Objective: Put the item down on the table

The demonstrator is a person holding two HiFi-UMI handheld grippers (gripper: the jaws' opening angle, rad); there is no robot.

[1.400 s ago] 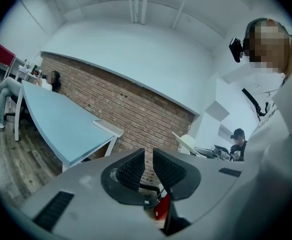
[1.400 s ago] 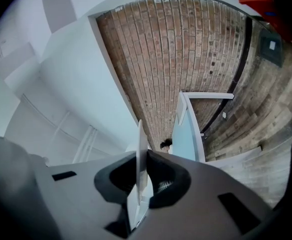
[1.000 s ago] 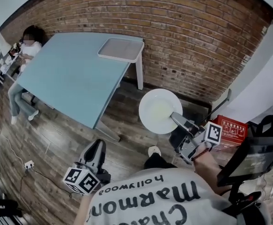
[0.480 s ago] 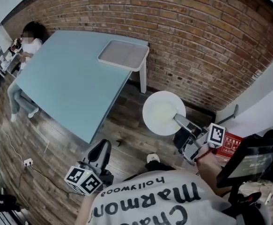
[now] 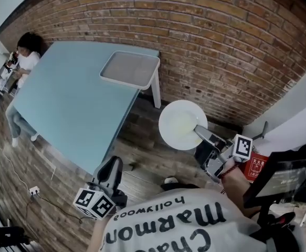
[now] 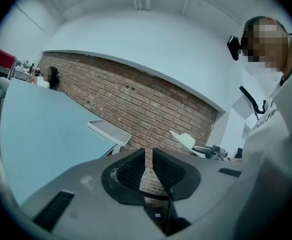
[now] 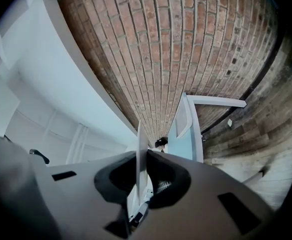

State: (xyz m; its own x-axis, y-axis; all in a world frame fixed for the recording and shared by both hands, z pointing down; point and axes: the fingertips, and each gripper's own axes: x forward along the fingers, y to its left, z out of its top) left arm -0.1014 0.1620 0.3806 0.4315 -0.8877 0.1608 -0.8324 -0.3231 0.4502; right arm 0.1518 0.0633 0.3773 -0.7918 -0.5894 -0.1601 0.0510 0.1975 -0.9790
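A white round plate (image 5: 180,124) hangs level over the wooden floor, to the right of the light blue table (image 5: 69,104). My right gripper (image 5: 199,130) is shut on the plate's near rim; in the right gripper view the plate (image 7: 141,151) stands edge-on between the pads of that gripper (image 7: 144,173). Lower left in the head view, my left gripper (image 5: 109,168) is off the table's near corner. Its jaws (image 6: 147,156) are shut down to a thin slit, with nothing held. From the left gripper view the plate (image 6: 186,140) shows at the right.
A grey tray (image 5: 130,70) sits on the table's far right corner, by the brick wall. A person (image 5: 22,59) sits at the table's far left end. A red box (image 5: 257,167) and a dark chair (image 5: 286,175) stand at the right. A cable and socket (image 5: 34,191) lie on the floor.
Both grippers have travelled together across the floor beside the table, the plate still held level in the right one. The table and tray have shifted slightly left in the head view.
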